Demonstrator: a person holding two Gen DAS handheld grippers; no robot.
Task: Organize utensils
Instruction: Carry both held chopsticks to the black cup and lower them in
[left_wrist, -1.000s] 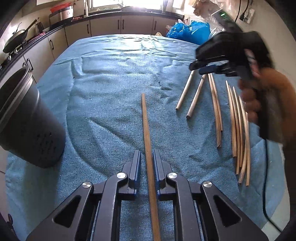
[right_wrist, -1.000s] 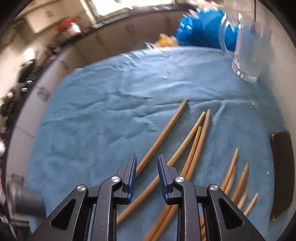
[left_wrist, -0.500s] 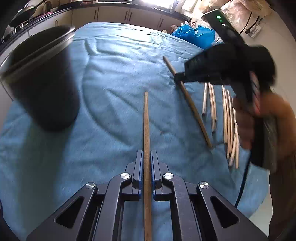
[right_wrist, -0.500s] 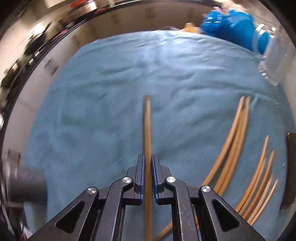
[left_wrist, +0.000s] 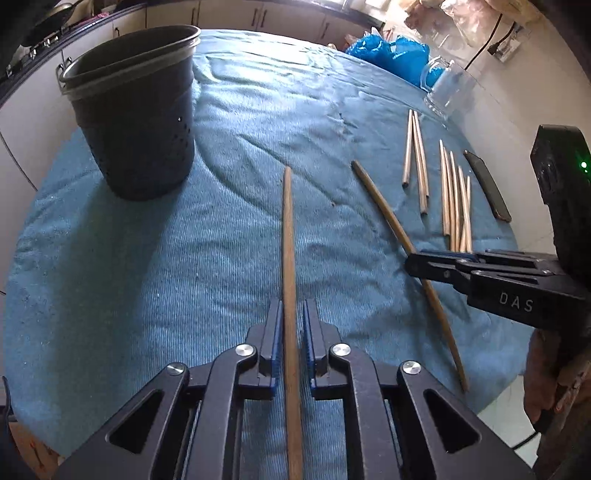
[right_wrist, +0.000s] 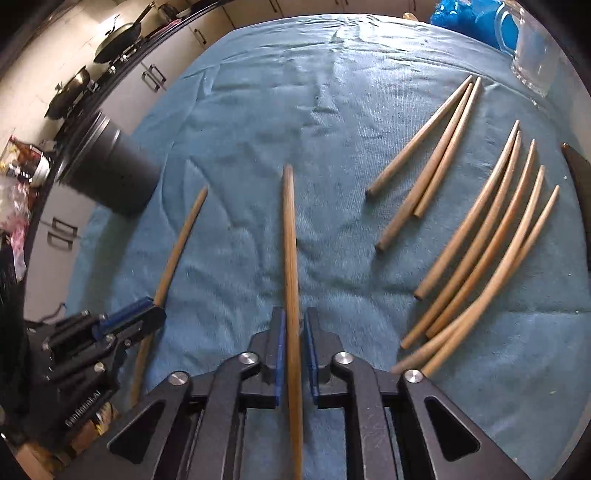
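Beside loose chopsticks (right_wrist: 476, 236), a glass mug (left_wrist: 445, 88) and black holder (left_wrist: 136, 110) stand.

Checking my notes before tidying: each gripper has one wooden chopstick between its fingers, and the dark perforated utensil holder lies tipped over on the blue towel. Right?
Not quite. The left wrist view shows the dark perforated utensil holder standing upright on the blue towel. The rest holds: the left gripper and right gripper each have one wooden chopstick between their fingers.
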